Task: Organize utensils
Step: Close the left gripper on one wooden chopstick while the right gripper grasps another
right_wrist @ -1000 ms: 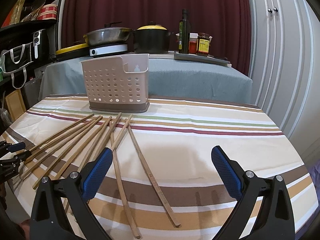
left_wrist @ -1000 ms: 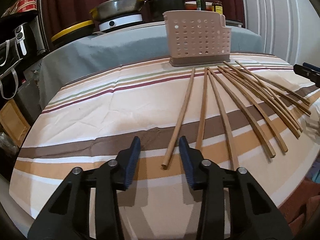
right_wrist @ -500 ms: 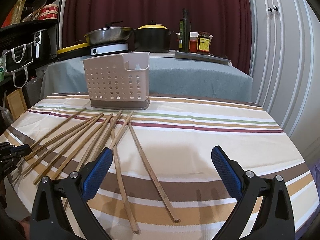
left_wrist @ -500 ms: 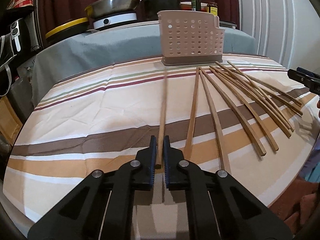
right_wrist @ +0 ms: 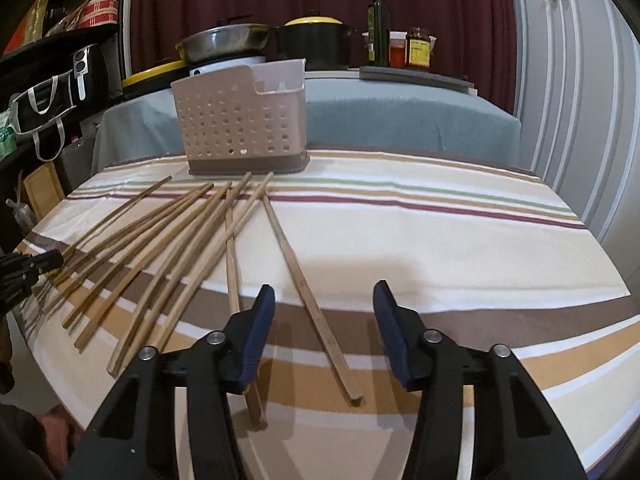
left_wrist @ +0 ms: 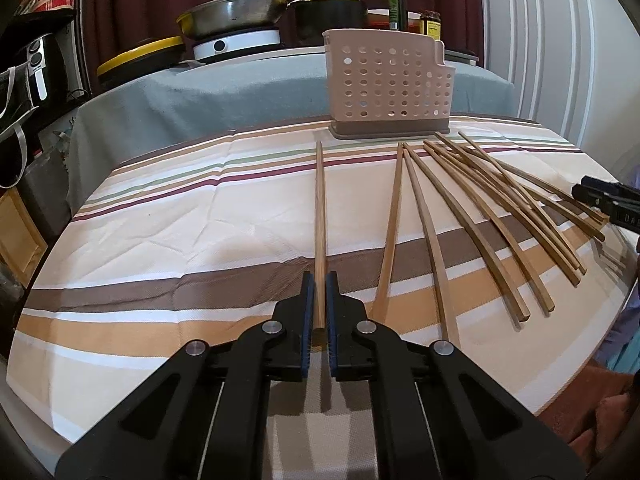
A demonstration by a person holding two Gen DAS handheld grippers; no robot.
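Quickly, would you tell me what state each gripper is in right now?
Left gripper: shut on a chopstick.
Right gripper: open, holding nothing.

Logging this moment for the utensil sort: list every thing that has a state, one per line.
Left gripper: shut on one wooden chopstick.
Held wooden chopstick: gripped at its near end, pointing toward the caddy.
Right gripper: open, above the table, holding nothing.
Remaining wooden chopsticks: lying loose, fanned on the striped tablecloth.
Beige perforated plastic utensil caddy: upright; no chopsticks visible inside.
Black pot with yellow lid: lid on.
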